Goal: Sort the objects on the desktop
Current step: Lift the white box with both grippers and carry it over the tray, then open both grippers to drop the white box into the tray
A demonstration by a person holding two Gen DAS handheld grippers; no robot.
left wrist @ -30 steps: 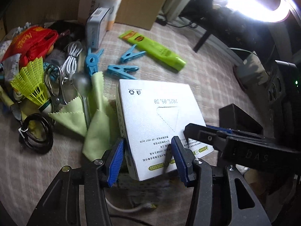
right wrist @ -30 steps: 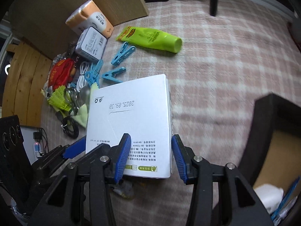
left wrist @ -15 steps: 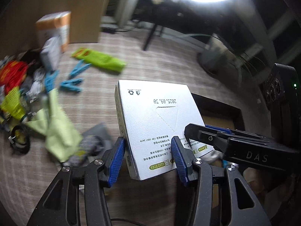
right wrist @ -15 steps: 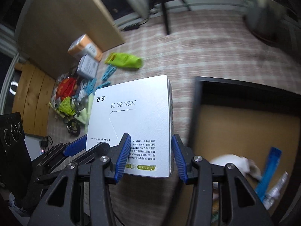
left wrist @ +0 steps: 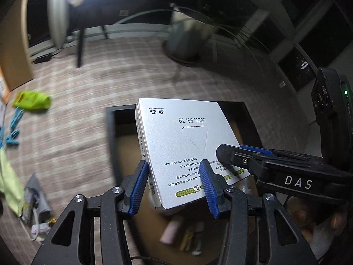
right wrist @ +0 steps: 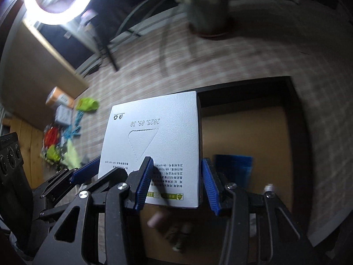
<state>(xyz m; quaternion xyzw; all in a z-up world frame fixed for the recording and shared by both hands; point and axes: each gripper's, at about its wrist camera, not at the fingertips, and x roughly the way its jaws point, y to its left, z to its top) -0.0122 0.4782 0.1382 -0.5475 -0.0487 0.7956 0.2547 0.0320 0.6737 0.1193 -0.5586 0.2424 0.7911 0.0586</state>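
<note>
Both grippers hold one flat white box point(left wrist: 183, 137), printed with a date and small text, in the air. My left gripper point(left wrist: 173, 187) has its blue pads on the box's near left corner, and its jaws are closing on it. My right gripper point(right wrist: 176, 185) is shut on the near right edge of the same box point(right wrist: 154, 137). The box hangs tilted over a black bin point(left wrist: 110, 132) with a brown cardboard floor. The bin's right wall point(right wrist: 295, 132) shows in the right wrist view. The box hides much of the bin's inside.
Inside the bin lie a blue pack point(right wrist: 233, 167) and a pinkish item point(left wrist: 171, 231) with small bits. On the checked cloth to the left lie a green tube point(left wrist: 32, 101), blue clothespins point(left wrist: 13, 128), a yellow-green cloth point(left wrist: 8, 183) and a clutter pile point(right wrist: 57, 141). A potted plant point(left wrist: 187, 42) stands behind.
Both grippers have carried the white box to the right, from over the clutter to above the black bin. The loose objects have slid to the left edge of both views.
</note>
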